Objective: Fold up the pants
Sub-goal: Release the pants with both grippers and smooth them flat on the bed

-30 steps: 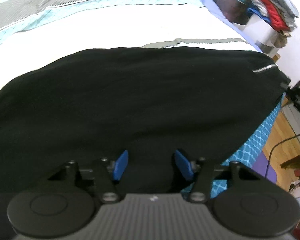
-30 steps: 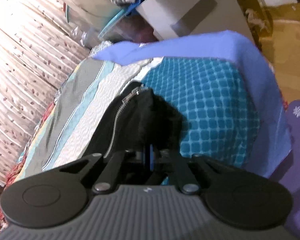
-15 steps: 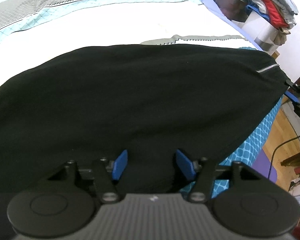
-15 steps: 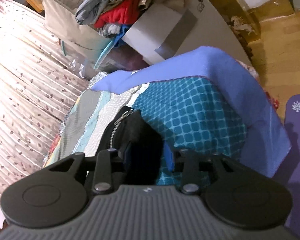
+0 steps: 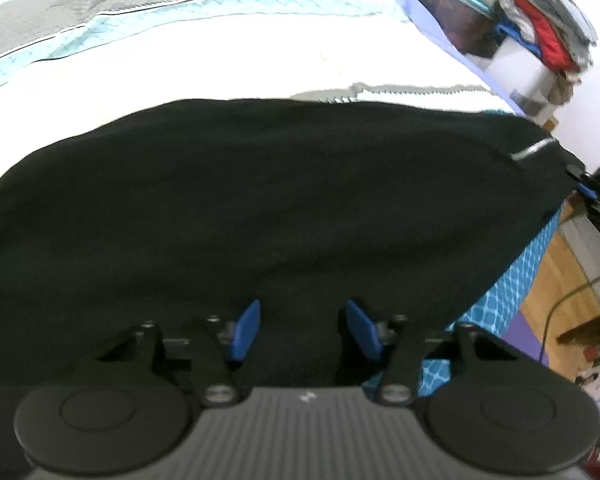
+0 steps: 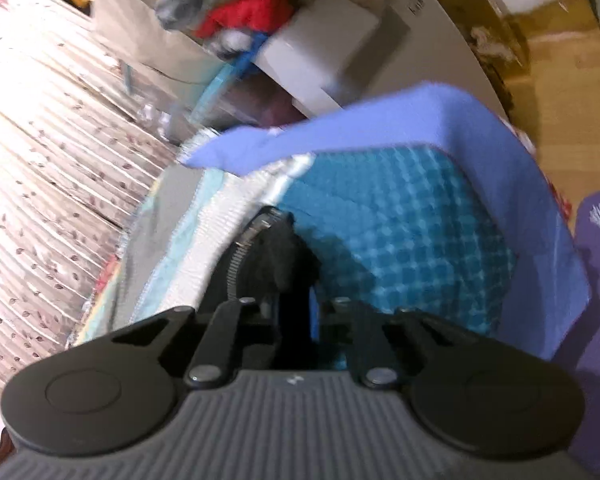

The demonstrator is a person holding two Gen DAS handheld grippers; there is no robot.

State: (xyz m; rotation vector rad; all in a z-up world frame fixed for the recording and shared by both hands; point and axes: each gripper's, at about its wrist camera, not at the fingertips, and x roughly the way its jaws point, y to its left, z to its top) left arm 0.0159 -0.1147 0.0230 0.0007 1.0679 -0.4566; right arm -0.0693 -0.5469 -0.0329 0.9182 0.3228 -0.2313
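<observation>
The black pants [image 5: 260, 216] are lying spread across the bed [image 5: 204, 72], soft and limp. The left tongs [image 5: 302, 330] are closing partway astride the near hem. The right tongs [image 6: 296, 314], closing narrow, are apparently pinching the zipper corner [image 6: 256, 236].

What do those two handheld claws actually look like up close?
Both match: the left claw and right claw each have a ribbed grey body, two round black discs at the sides, black linkage arms with silver screws, and blue finger pads. A small white mark sits on each grey body.
</observation>
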